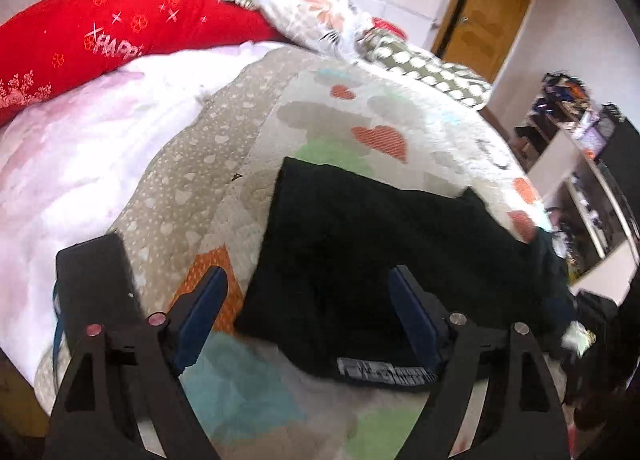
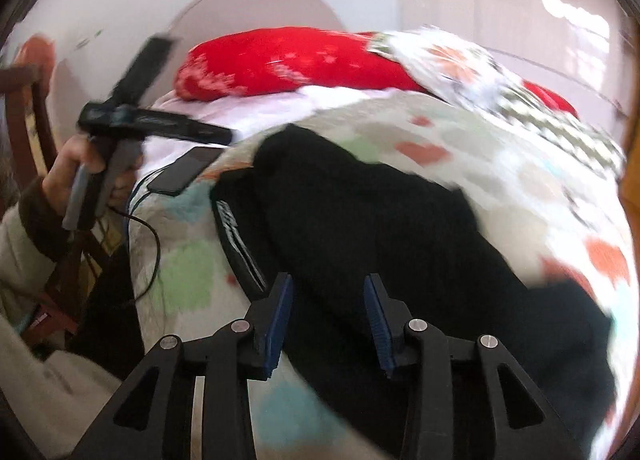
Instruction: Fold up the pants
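Black pants (image 1: 380, 240) lie folded on a heart-patterned quilt (image 1: 380, 136). Their waistband with grey lettering (image 1: 384, 374) is at the near edge. My left gripper (image 1: 308, 292) hovers open over the pants' left edge, one finger above the quilt and one above the cloth, nothing pinched. In the right wrist view the pants (image 2: 380, 220) stretch from upper left to lower right, with the lettered waistband (image 2: 236, 236) at the left. My right gripper (image 2: 328, 300) is open, its blue pads apart above the black cloth. A hand (image 2: 76, 164) grips the other tool's handle at the left.
A black phone (image 2: 184, 172) with a cable lies on the bed's left side. A red pillow (image 1: 120, 32) and a floral pillow (image 1: 312, 12) sit at the head. Beyond the bed stand a wooden door (image 1: 488, 20) and cluttered shelves (image 1: 580, 180). A wooden chair (image 2: 24, 120) stands at the left.
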Demonstrator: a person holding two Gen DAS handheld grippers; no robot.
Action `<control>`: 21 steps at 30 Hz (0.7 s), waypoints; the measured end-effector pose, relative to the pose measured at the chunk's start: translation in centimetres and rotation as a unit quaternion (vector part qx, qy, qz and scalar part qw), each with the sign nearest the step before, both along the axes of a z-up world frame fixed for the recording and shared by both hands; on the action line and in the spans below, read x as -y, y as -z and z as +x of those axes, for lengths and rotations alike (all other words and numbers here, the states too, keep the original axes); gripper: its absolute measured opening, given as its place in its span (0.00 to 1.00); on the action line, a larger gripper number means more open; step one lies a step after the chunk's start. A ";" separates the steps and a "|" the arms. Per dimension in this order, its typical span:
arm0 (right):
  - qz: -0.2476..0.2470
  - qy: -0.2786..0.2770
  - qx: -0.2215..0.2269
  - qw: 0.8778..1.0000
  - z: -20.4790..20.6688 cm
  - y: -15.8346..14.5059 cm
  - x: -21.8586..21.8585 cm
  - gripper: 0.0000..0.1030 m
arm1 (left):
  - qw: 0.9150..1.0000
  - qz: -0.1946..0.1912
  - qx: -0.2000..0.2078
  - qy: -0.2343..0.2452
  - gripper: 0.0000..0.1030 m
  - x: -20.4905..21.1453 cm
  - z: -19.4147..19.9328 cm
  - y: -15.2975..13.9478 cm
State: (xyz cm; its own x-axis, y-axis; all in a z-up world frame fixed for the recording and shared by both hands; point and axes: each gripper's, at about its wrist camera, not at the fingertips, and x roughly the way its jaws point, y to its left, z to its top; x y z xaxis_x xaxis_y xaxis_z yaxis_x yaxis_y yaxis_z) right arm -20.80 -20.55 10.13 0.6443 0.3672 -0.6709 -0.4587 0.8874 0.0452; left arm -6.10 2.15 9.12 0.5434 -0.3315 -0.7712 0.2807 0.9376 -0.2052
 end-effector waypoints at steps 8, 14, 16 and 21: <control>-0.038 -0.024 -0.038 0.998 5.4 5.3 -4.2 0.32 | 0.998 -0.023 -0.057 0.022 0.60 2.2 3.2 3.3; 0.054 -0.019 -0.037 0.998 3.9 1.8 -1.6 0.16 | 0.998 -0.026 -0.037 0.031 0.39 1.4 0.8 0.2; 0.060 -0.039 -0.031 0.997 2.8 0.7 -2.1 0.16 | 0.999 -0.018 -0.022 0.029 0.39 0.6 -0.8 -0.8; 0.047 -0.058 -0.069 0.995 2.3 3.3 -4.9 0.18 | 0.998 0.034 -0.061 -0.005 0.41 -0.5 -1.6 2.5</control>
State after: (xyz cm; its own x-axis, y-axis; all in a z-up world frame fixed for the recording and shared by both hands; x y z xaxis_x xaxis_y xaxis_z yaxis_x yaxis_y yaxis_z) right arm -18.46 -15.62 6.84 0.4980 0.4986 -0.7095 -0.5407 0.8182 0.1954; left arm -7.67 2.63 6.60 0.4470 -0.2715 -0.8523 0.2470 0.9532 -0.1741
